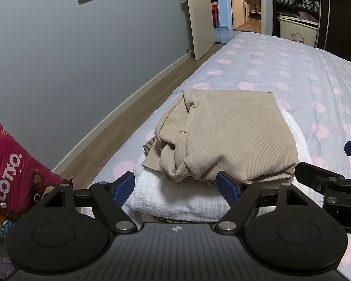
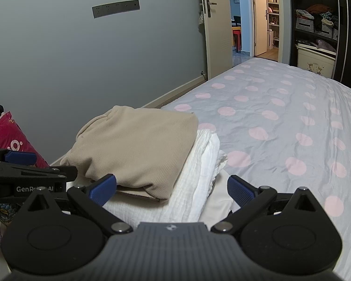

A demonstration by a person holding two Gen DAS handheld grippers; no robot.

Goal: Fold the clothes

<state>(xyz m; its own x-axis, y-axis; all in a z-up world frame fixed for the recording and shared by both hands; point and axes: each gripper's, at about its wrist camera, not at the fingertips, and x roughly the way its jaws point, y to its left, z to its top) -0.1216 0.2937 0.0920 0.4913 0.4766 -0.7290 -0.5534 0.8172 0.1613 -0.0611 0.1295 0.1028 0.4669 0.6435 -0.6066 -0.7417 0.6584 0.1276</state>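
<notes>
wall [image 1: 46, 46]: grey | floor [image 1: 119, 126]: wood | door [image 2: 218, 35]: open | bed [image 2: 280, 117]: pink-dotted sheet | wardrobe [image 1: 297, 7]: open

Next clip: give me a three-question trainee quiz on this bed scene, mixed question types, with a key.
1. True or false: the beige ribbed knit garment lies folded on top of the white textured folded cloth.
2. Multiple choice: the left gripper is (A) shut on the beige garment, (B) open and holding nothing, (C) shut on the bedsheet.
3. Fill in: the grey bedsheet carries a pattern of pink ____.

Key
1. True; the beige garment tops the stack.
2. B; its blue pads stand apart, close to the stack's near edge. The right gripper is open too.
3. Dots.
</notes>
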